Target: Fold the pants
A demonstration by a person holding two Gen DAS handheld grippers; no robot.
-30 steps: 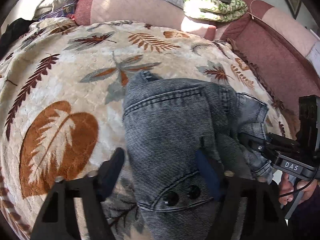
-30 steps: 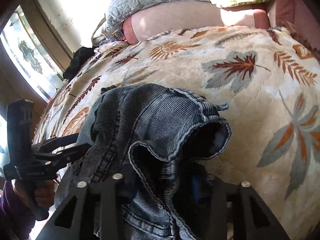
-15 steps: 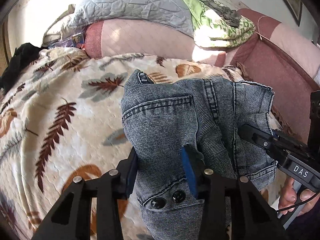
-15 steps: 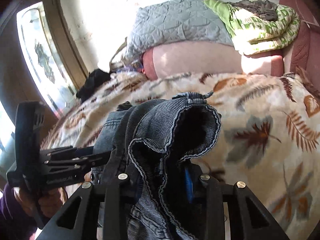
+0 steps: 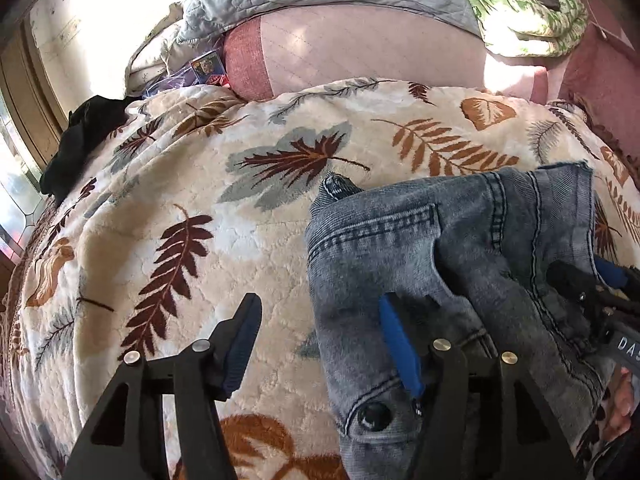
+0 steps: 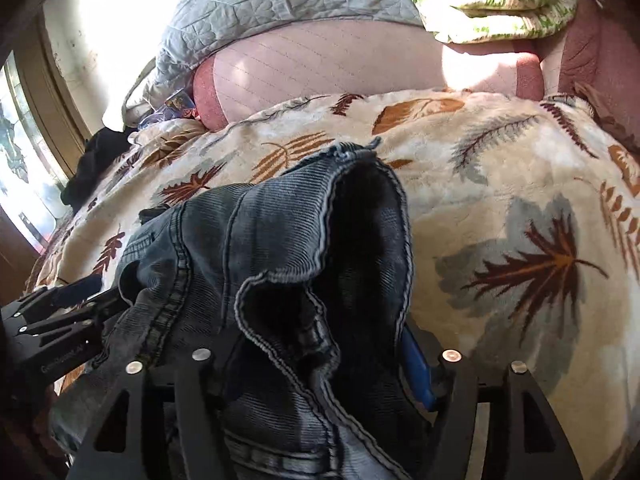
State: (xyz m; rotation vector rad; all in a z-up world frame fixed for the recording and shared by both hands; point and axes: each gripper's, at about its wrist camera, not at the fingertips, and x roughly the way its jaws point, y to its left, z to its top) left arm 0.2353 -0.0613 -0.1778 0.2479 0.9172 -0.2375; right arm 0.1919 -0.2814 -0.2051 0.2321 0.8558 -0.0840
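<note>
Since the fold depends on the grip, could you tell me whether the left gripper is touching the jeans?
Touching, though not gripping. The left wrist view shows the left gripper open, its right blue finger against the jeans, its left finger over bare blanket.

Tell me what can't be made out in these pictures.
- Right wrist view: whether the right claw pinches anything; the jeans cover its fingers.
- Left wrist view: the jeans' lower part, cut off by the frame's bottom edge.
- Left wrist view: small printed box, too small to read.
</note>
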